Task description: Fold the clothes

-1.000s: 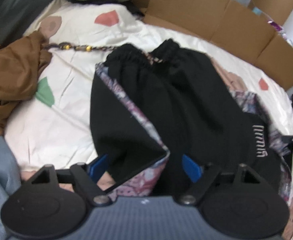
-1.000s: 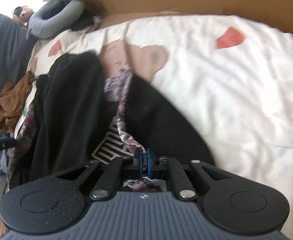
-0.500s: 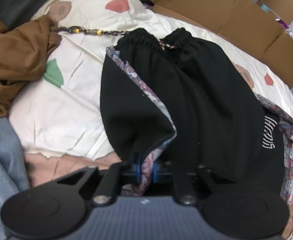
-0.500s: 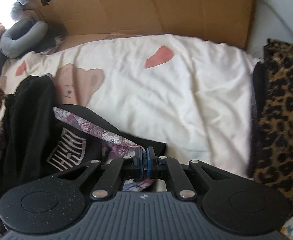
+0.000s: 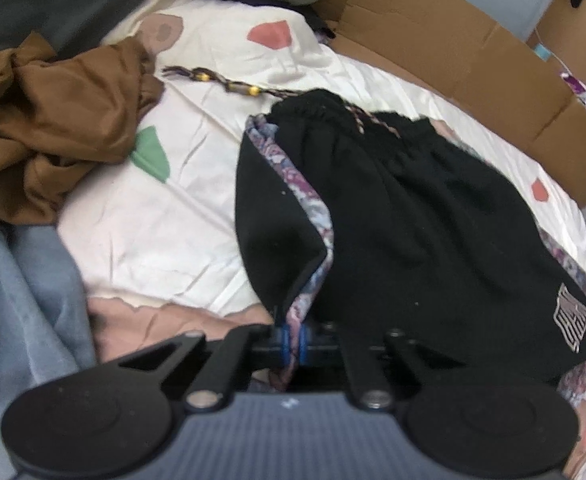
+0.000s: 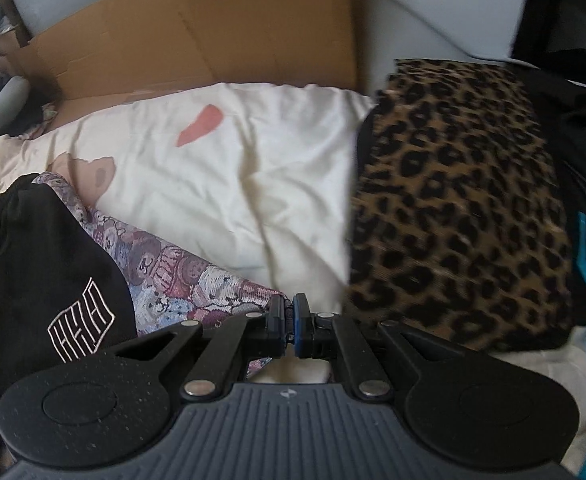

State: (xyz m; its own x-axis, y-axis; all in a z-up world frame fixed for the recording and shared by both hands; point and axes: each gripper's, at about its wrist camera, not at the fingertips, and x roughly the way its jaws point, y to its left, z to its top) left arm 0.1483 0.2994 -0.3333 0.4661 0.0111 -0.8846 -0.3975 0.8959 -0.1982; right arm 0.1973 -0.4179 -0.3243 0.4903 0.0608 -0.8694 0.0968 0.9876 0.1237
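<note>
Black shorts (image 5: 413,216) with a purple patterned lining and a white logo lie on a cream bedsheet (image 5: 173,208). My left gripper (image 5: 292,340) is shut on the near hem corner of the shorts, where the patterned edge (image 5: 313,236) folds over. In the right wrist view the shorts (image 6: 53,264) lie at the left with the lining (image 6: 181,280) spread toward the middle. My right gripper (image 6: 288,326) is shut on the tip of that patterned hem.
A crumpled brown garment (image 5: 53,120) and a beaded cord (image 5: 221,80) lie at the left. Cardboard walls (image 5: 473,60) border the far side. A leopard-print folded cloth (image 6: 461,200) sits right of the right gripper, with teal and dark items beyond. Blue fabric (image 5: 21,300) lies near left.
My left gripper closed on the shorts' hem corner and holds it. My right gripper, shut on the other hem, has swung right, spreading the shorts toward the leopard cloth.
</note>
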